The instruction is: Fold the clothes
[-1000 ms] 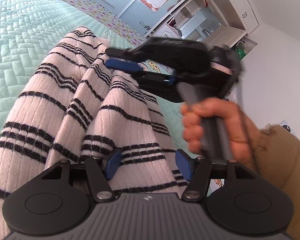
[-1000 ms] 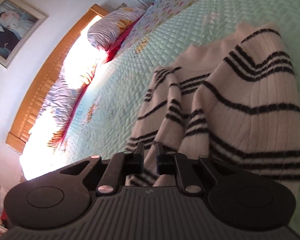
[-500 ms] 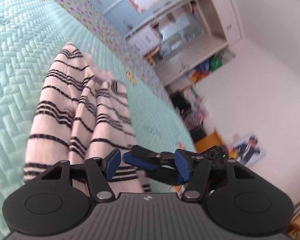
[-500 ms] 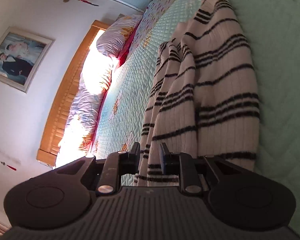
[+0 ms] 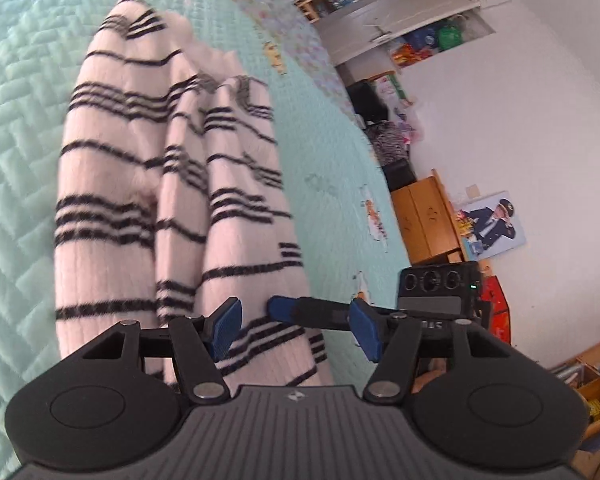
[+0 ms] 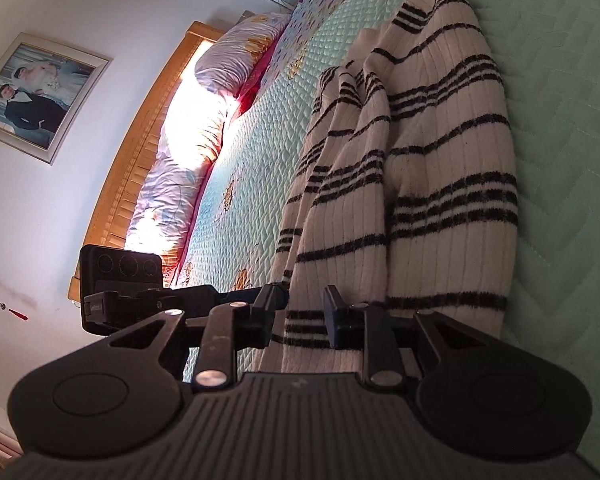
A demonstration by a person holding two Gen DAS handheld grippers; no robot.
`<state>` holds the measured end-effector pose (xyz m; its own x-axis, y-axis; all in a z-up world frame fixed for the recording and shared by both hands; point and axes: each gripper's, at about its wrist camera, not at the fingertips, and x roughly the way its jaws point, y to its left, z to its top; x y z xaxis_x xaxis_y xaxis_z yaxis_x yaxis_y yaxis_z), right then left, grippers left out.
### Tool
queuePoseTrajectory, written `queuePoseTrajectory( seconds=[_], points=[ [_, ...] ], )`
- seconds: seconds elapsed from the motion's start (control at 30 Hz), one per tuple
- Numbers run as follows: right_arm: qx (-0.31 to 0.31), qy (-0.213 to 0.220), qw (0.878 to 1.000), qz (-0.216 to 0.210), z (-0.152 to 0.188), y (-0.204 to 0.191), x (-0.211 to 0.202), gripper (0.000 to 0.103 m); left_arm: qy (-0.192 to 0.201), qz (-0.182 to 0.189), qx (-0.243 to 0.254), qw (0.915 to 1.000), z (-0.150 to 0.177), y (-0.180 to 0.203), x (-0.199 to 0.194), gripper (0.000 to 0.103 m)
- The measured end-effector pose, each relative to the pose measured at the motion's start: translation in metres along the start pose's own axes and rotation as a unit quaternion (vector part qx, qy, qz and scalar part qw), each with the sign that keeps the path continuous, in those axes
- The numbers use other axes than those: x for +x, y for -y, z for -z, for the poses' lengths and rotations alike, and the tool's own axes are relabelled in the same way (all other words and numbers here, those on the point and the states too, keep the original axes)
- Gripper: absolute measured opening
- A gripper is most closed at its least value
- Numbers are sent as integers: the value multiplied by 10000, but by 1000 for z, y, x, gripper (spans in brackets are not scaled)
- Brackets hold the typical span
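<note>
A white knit sweater with black stripes (image 5: 148, 184) lies lengthwise on the mint quilted bedspread (image 5: 16, 128), bunched into long folds. My left gripper (image 5: 296, 330) hovers open over its near hem, blue pads wide apart with nothing between them. Just beyond it the right gripper (image 5: 284, 308) reaches in from the right, seen side-on. In the right wrist view the right gripper (image 6: 303, 308) is at the sweater (image 6: 440, 152) hem. Its jaws are opening, with striped fabric showing in the narrow gap and the pads not pressing on it.
Pillows (image 6: 228, 60) and a wooden headboard (image 6: 140, 152) line the far side of the bed. Past the bed's right edge stand a wooden cabinet (image 5: 424, 220), white shelves (image 5: 392, 12) and floor clutter. The left tool's camera block (image 6: 120, 268) sits at my right gripper's left.
The right jaws, pinched on a sweater fold before, have parted. The left gripper's view swung right toward the room. The sweater has been drawn out longer on the bed.
</note>
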<state>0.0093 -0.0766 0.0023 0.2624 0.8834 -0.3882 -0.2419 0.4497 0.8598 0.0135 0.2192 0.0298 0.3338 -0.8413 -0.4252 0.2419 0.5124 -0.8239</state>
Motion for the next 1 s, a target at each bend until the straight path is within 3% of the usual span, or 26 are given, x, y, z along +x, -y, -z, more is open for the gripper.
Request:
queuePoseTrajectory(
  seconds=[0.13,0.3,0.47,0.57,0.67,0.73,0.77,0.8,0.87,1.0],
  points=[
    [-41,-29,10000,-63,-2,0,1,29,-72,335,229,9992,-1,12,0,62],
    [-259,-249,9993,116,1,-5,7,29,-406,65,-22,9992,4,-11,15,60],
    [-245,-349,9987,294,10,-5,9,25,-281,189,55,9994,6,-10,7,55],
    [-299,-415,9982,309,10,-7,8,23,-399,278,177,9987,3,-3,12,55],
    [-432,-513,9971,357,8,-10,6,23,-564,60,72,9984,7,-16,22,57],
    [-386,-635,9955,585,9,-3,11,14,-668,-155,-50,9976,10,-28,29,44],
    [-331,-674,9954,598,9,5,14,3,-716,-284,-122,9970,12,-35,32,15],
    [-273,-705,9954,583,10,12,17,0,-734,-540,-289,9954,15,-47,36,3],
    [-158,-726,9958,537,11,23,19,0,-684,-266,-608,9954,16,-60,34,3],
    [-198,-697,9956,586,13,23,19,0,-766,-519,-339,9951,14,-50,37,3]
  ],
)
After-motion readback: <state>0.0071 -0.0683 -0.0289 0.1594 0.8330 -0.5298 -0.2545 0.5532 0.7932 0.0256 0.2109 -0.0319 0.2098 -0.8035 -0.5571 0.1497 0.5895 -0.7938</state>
